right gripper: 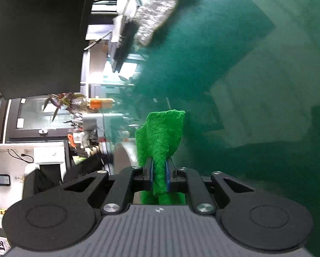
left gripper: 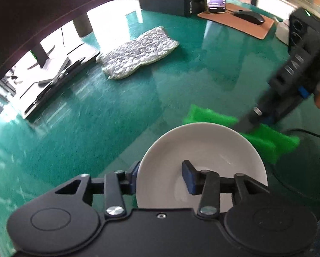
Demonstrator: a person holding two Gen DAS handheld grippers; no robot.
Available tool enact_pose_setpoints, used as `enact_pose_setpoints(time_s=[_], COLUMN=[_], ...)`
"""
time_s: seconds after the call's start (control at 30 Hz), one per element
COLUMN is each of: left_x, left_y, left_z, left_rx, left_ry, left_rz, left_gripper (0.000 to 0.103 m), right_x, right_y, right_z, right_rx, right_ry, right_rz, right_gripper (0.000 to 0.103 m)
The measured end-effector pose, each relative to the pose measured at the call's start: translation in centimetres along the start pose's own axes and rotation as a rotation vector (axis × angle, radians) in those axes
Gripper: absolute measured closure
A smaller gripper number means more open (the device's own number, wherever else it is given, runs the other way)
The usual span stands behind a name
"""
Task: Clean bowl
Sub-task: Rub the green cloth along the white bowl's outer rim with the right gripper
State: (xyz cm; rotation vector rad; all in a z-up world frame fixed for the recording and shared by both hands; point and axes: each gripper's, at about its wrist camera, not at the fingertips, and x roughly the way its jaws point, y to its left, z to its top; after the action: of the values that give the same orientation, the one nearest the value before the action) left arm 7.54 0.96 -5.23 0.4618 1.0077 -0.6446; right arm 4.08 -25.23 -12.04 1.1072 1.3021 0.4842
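Left wrist view: looks forward and down along its fingers over the green table (left gripper: pixel 117 111), close above the white bowl (left gripper: pixel 202 150). Right wrist view: rolled sideways, very near the green scouring pad (right gripper: pixel 160 137), facing across the same table (right gripper: pixel 245 64). Both views share the pad (left gripper: pixel 264 137) and the grey patterned cloth (left gripper: pixel 138 51) (right gripper: pixel 160 8).

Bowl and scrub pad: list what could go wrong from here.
1. The left gripper pinches only the white bowl rim, one finger inside and one outside; scrubbing pressure might tip or slip it.
2. The right gripper holds the green scrub pad by a narrow part, so it may fold or pull free.
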Motion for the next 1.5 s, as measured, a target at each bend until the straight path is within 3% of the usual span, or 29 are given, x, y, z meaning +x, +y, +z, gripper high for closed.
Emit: enact_pose_setpoints(time_s=[0.1, 0.17, 0.27, 0.33, 0.47, 0.5, 0.63, 0.7, 0.9, 1.13, 1.3, 1.5], left_x=[-0.7, -1.8, -2.3, -2.3, -2.1, -2.1, -1.7, -1.5, -1.2, -1.3, -1.2, -1.2], left_y=[1.3, 1.9, 1.7, 1.2, 0.1, -0.2, -0.9, -0.9, -0.7, -0.9, -1.0, -1.0], left_z=[0.0, -0.9, -2.1, -2.6, -3.5, -3.8, -3.3, -2.8, -2.8, -2.7, -2.4, -2.5], left_rx=[-0.188, -0.338, -0.434, -0.426, -0.410, -0.406, -0.200, -0.158, -0.132, -0.118, -0.088, -0.056], left_ry=[-0.017, -0.041, -0.020, -0.007, 0.018, 0.024, 0.010, 0.017, 0.014, 0.019, 0.019, 0.010], left_rz=[0.012, 0.028, 0.040, 0.059, 0.098, 0.108, 0.138, 0.139, 0.131, 0.154, 0.153, 0.142], left_gripper=[0.062, 0.053, 0.053, 0.055, 0.081, 0.081, 0.078, 0.077, 0.077, 0.076, 0.075, 0.075], right_x=[0.0, -0.2, -0.4, -0.4, -0.3, -0.4, -0.4, -0.3, 1.0, 3.7, 2.3, 0.5], right_y=[-0.1, 0.4, 0.2, 0.2, 0.4, 0.4, 0.5, 0.5, 1.1, 2.6, 1.4, -1.2], right_z=[-0.3, -0.4, -0.5, -0.5, -0.5, -0.5, -0.6, -0.6, 1.4, 4.1, 3.2, -0.1], right_rx=[0.002, -0.021, -0.017, -0.016, -0.020, -0.020, -0.028, -0.029, -0.028, -0.020, -0.002, 0.041], right_ry=[-0.010, -0.024, -0.024, -0.020, -0.022, -0.022, -0.012, -0.009, -0.069, -0.094, -0.083, -0.002], right_rz=[0.006, 0.011, 0.014, 0.013, 0.006, 0.004, -0.002, -0.006, -0.033, 0.041, 0.047, 0.022], right_gripper=[0.091, 0.091, 0.091, 0.091, 0.091, 0.091, 0.091, 0.091, 0.092, 0.091, 0.091, 0.091])
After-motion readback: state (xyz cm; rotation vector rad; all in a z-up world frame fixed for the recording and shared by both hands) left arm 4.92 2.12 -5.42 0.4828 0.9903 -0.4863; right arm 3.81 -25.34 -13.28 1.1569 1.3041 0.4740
